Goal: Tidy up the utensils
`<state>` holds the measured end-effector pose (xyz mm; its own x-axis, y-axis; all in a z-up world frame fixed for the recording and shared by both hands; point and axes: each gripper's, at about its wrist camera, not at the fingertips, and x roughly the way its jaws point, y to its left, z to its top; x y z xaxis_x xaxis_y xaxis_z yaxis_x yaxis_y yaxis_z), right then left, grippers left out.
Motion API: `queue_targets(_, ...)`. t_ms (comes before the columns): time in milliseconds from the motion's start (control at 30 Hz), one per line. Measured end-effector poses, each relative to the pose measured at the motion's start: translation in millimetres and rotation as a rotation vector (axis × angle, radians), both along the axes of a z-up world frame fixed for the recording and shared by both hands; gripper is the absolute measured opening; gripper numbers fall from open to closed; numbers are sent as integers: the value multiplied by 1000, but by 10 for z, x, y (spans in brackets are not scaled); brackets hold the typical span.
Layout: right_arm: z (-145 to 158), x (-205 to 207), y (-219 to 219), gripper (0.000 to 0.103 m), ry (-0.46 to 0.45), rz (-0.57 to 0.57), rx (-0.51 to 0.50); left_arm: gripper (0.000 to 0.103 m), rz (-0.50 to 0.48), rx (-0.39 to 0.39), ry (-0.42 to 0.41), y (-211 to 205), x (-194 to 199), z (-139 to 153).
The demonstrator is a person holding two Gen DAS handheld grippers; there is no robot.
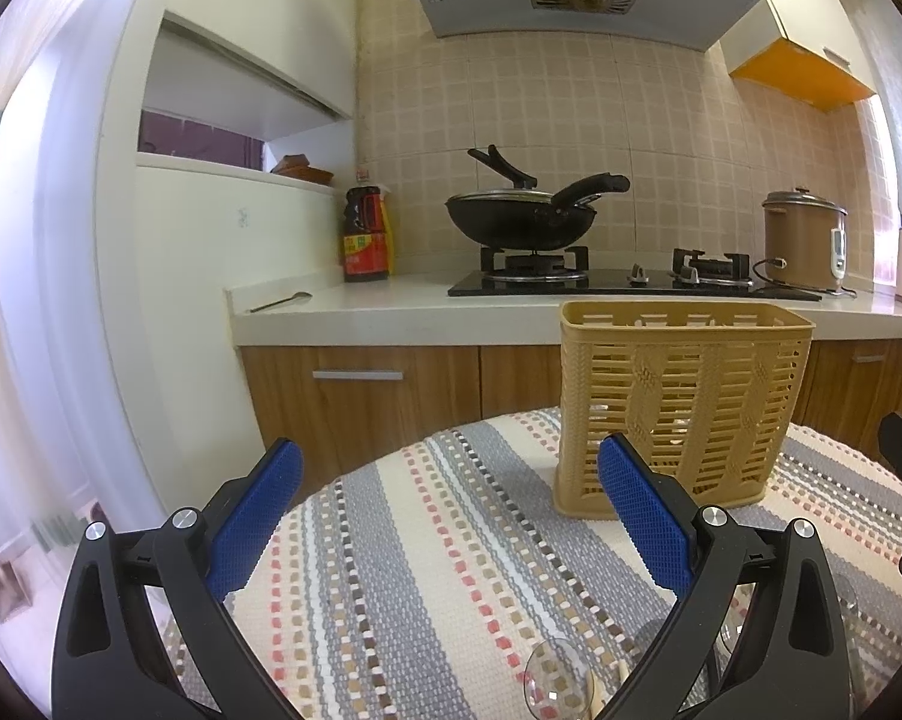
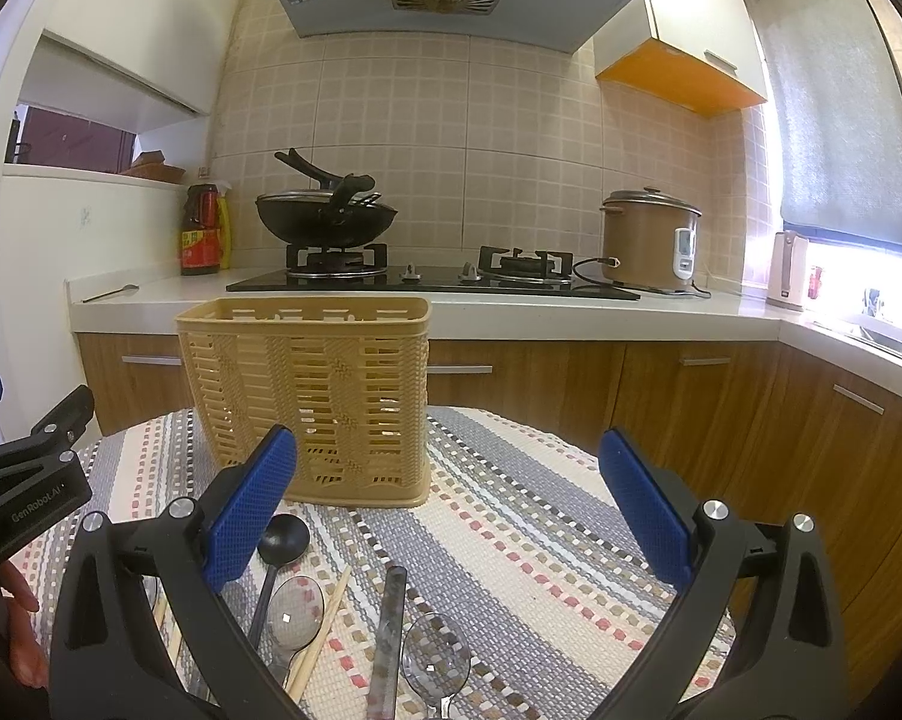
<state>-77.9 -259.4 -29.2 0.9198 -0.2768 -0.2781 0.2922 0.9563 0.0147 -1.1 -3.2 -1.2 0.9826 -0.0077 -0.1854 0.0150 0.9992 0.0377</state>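
Yellow lattice basket (image 2: pixel 307 396) standing upright on the striped mat (image 2: pixel 511 516) that covers the surface, so taking that as the landmark. Left gripper (image 1: pixel 451 468) spread wide open with nothing between the blue pads (image 1: pixel 259 516), hovering over the mat just in front of the basket's left corner in the left wrist view. Right gripper (image 2: pixel 448 462) same deal, wide open and empty, sitting in front of the basket and a bit to its right. Utensils all lying loose on the mat in front of the basket, none visible sticking out of it: black spoon (image 2: pixel 282 540) closest to its base, then a clear plastic spoon (image 2: pixel 296 606), a pair of wooden chopsticks (image 2: pixel 322 630) angled beside that, a dark flat handle (image 2: pixel 388 642) (can't tell what kind of utensil), and a second clear spoon (image 2: pixel 436 657) nearest the camera. Behind the basket, kitchen counter (image 2: pixel 451 309) with a black wok (image 2: pixel 325 219) on the gas hob (image 2: pixel 433 282), a sauce bottle (image 2: pixel 202 231) off to the left and a brown rice cooker (image 2: pixel 649 240) to the right. Bit of a hand (image 2: pixel 22 600) visible at the far left edge of the right wrist view, below the other gripper's black frame.
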Motion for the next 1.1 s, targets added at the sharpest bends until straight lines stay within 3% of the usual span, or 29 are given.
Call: queue_targets(1100, -4, -41, -54, 97, 0, -5, 19, 96, -5, 9, 8, -6, 4, -2)
